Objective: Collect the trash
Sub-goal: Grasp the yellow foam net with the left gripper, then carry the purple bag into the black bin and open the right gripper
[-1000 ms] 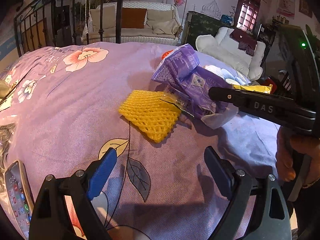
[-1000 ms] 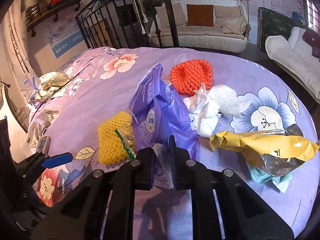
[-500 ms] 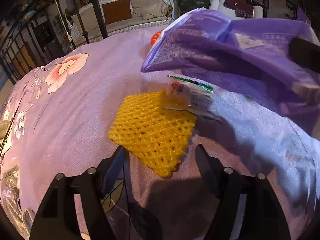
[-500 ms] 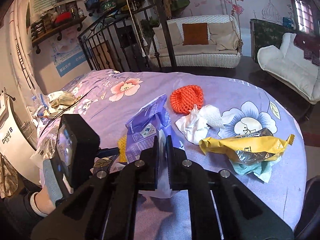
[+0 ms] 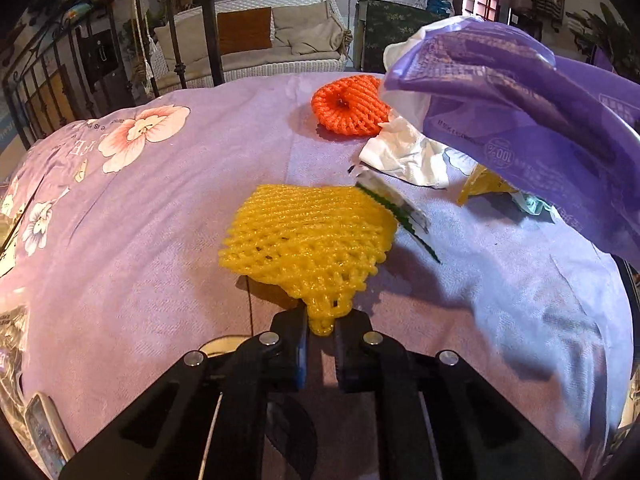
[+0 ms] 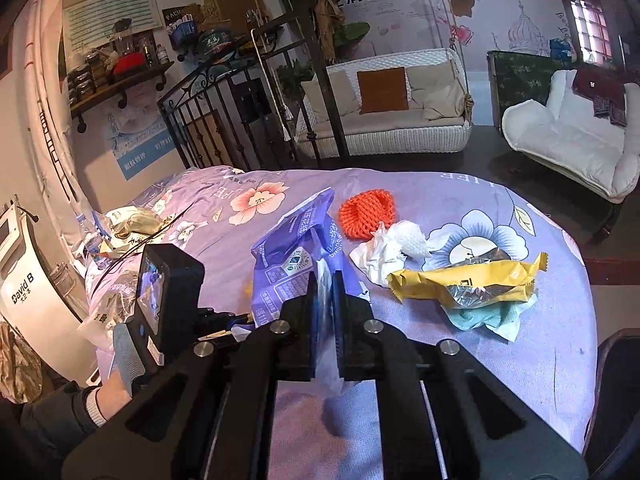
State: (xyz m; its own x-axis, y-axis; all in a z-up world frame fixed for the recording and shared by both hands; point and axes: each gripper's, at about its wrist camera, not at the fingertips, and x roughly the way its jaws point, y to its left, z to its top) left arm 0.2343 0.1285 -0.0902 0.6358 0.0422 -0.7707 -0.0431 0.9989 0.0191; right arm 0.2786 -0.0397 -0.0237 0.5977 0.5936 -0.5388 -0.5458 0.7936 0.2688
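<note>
My left gripper (image 5: 321, 330) is shut on the near corner of a yellow foam fruit net (image 5: 308, 240), which lies on the purple flowered cloth (image 5: 160, 208). My right gripper (image 6: 325, 280) is shut on a purple plastic bag (image 6: 296, 256) and holds it raised above the cloth; the bag (image 5: 520, 120) hangs at the upper right of the left wrist view. An orange foam net (image 6: 368, 213), crumpled white tissue (image 6: 380, 252), a yellow wrapper (image 6: 468, 280) and teal paper (image 6: 480, 316) lie on the cloth. A clear wrapper with a green strip (image 5: 396, 204) lies beside the yellow net.
A phone (image 5: 44, 436) lies at the cloth's near left edge. Bags and clutter (image 6: 124, 224) sit at the far left. A black iron railing (image 6: 224, 120), a wicker sofa (image 6: 388, 120) and a white chair (image 6: 572, 136) stand beyond the table.
My left gripper moved forward to the yellow net and shut on its near corner. My right gripper lifted the purple bag up and away from the net.
</note>
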